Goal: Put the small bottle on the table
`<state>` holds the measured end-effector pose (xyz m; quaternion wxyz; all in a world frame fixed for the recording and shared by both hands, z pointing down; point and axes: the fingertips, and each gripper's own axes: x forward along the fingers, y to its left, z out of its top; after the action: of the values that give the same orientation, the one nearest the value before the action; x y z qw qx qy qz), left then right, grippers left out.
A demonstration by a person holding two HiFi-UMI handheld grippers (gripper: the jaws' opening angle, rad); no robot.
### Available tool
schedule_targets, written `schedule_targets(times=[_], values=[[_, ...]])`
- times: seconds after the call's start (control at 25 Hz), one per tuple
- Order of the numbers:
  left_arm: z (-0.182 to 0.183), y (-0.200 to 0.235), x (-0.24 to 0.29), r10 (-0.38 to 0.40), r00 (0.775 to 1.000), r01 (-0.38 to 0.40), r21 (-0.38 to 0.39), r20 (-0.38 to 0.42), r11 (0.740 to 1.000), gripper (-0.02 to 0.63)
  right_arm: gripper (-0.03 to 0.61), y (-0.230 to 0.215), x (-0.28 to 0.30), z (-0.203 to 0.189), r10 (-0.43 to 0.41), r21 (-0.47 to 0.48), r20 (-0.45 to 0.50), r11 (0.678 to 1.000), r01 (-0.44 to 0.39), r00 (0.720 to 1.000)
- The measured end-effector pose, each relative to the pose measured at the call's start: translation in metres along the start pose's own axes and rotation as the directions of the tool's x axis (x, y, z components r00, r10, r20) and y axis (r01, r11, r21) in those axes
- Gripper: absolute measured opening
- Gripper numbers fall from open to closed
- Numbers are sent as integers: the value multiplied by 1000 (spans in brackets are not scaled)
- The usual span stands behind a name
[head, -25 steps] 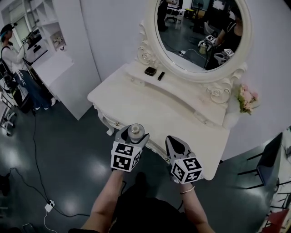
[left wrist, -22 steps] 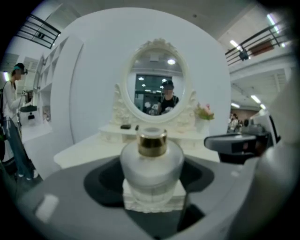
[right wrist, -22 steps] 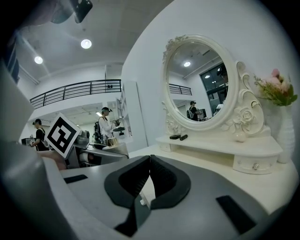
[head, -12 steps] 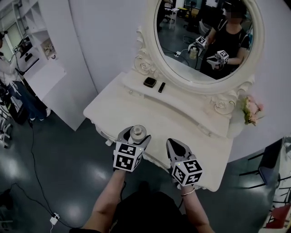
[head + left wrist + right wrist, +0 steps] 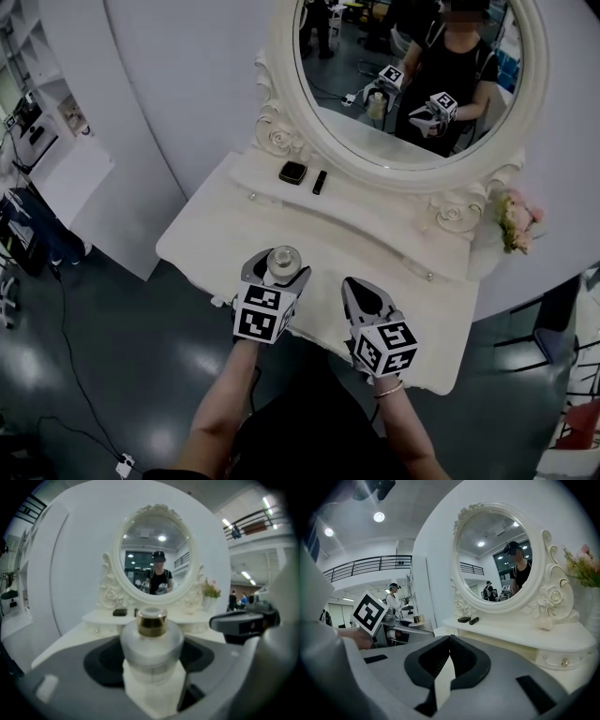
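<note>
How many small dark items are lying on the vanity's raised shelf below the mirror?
2. A squarish dark case lies toward the left end of the shelf; a slim dark stick lies just right of it. None seem hidden.

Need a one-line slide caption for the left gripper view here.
The left gripper holds the small bottle, frosted with a gold cap, upright before the white dressing table and oval mirror.

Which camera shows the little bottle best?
The left gripper view: the small bottle fills its centre, frosted body and gold collar clear, in the left gripper. The head view shows only its top; the right gripper view, a tiny glimpse.
</note>
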<state>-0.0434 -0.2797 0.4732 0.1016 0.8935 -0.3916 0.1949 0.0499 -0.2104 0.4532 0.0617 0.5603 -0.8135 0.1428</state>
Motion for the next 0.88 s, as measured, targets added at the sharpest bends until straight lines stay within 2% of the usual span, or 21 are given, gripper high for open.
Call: schedule_targets(times=[0.88], values=[[68,6,138,-80,997,80,74,-8,994,336,5,-81,58,3,-34,53,-37,998,36,999]])
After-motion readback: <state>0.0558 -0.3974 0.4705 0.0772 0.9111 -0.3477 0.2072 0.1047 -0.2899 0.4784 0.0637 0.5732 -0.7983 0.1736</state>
